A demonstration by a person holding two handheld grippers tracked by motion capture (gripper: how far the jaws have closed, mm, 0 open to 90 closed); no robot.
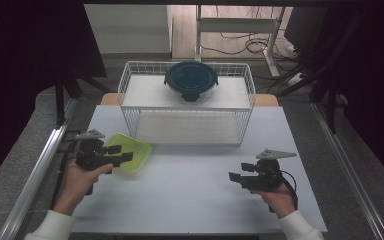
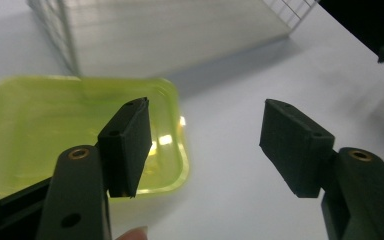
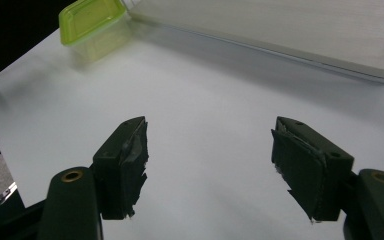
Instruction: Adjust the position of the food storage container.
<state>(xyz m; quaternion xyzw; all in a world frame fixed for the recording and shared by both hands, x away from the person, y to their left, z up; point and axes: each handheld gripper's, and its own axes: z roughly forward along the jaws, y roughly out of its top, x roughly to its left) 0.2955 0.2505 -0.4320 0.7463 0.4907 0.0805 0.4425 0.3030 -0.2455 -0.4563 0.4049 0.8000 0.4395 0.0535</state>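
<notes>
The yellow-green container (image 1: 128, 153) lies on the white table (image 1: 190, 195) at about nine o'clock from the table's middle, just in front of the left corner of the white wire basket (image 1: 245, 107). The left gripper (image 1: 114, 154) hovers over the container's near edge — in the left gripper view one jaw stands above the container's right rim and the other over bare table, so the rim's corner sits roughly under the gap. Those jaws stand fairly wide apart and hold nothing; no pad presses on the plastic.

The right gripper (image 1: 240, 172) is well apart, at about four o'clock on the table, held level with its jaws likewise open and empty above bare white surface.

A round dark-lidded glass bowl (image 1: 191, 80) already sits on the basket's upper shelf at twelve o'clock; the lower shelf is bare.

As a judgement, the work is at an early stage: the container is approached but not yet gripped. What seems left is closing on its rim, lifting it — and likely setting it in the basket, though the destination can't be told for certain.
</notes>
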